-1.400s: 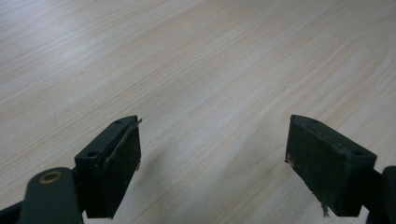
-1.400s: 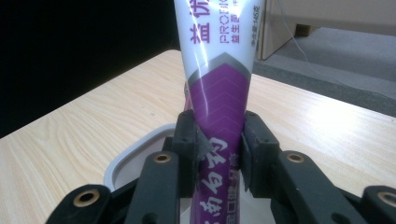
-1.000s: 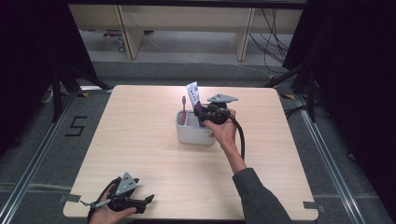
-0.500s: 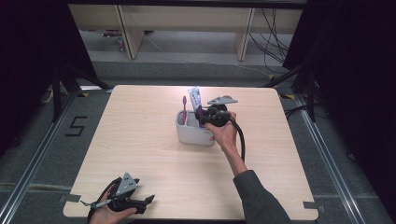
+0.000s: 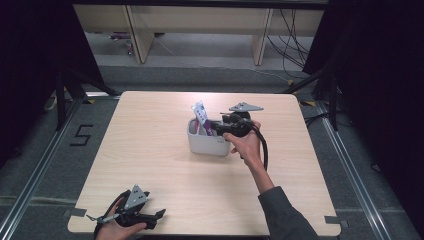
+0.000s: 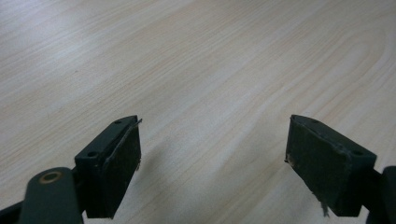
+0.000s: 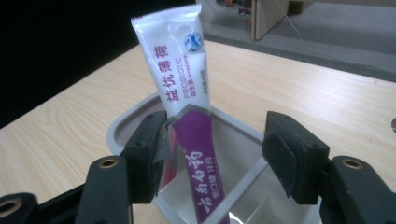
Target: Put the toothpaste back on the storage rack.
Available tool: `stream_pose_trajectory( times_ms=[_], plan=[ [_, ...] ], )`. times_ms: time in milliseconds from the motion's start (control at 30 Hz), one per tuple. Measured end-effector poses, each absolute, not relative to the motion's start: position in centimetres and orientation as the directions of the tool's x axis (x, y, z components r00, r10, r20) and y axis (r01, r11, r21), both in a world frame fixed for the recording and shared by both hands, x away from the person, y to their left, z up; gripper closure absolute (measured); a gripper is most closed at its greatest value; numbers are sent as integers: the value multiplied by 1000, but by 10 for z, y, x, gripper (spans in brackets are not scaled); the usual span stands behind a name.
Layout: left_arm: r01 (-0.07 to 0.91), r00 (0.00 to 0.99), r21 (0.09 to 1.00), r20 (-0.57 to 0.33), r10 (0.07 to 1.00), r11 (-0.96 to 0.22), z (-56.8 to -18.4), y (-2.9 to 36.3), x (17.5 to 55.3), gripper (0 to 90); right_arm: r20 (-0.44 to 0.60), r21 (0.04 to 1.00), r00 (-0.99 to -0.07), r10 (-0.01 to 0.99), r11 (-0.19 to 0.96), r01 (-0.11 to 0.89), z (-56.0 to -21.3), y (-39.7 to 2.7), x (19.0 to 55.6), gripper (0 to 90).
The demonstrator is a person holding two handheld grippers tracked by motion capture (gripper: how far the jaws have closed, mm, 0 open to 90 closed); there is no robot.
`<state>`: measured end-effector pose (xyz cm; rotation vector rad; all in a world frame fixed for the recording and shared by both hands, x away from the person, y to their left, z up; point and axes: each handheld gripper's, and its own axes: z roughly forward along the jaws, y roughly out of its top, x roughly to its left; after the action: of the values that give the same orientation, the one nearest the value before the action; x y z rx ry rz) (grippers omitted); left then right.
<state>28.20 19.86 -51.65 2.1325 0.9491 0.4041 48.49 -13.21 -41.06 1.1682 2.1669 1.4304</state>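
The right gripper (image 5: 216, 129) is held level over the white tub (image 5: 210, 145) at mid-table, forearm stretched forward. Its jaws have just been opening; the toothpaste tube (image 7: 184, 116) stands tilted in the tub between them, unpressed. The left gripper (image 5: 150, 218) rests at the table's (image 5: 150, 150) near edge, jaws wide apart.

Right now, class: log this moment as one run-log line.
right gripper: jaws just opened, releasing white-and-purple toothpaste tube | tube: standing in white plastic bin | left gripper: open, idle
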Motion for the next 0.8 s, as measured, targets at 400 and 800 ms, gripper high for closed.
stream_pose_trajectory(
  times_ms=[400,800],
  plan=[
    [501,673,742,-10,740,-446,-516,199,282,176,176,875,-627,759,172,453,-404,-160,465,355],
    [499,676,741,-9,737,-449,-515,198,282,176,157,875,-632,759,190,445,-407,-176,445,329]
  ],
)
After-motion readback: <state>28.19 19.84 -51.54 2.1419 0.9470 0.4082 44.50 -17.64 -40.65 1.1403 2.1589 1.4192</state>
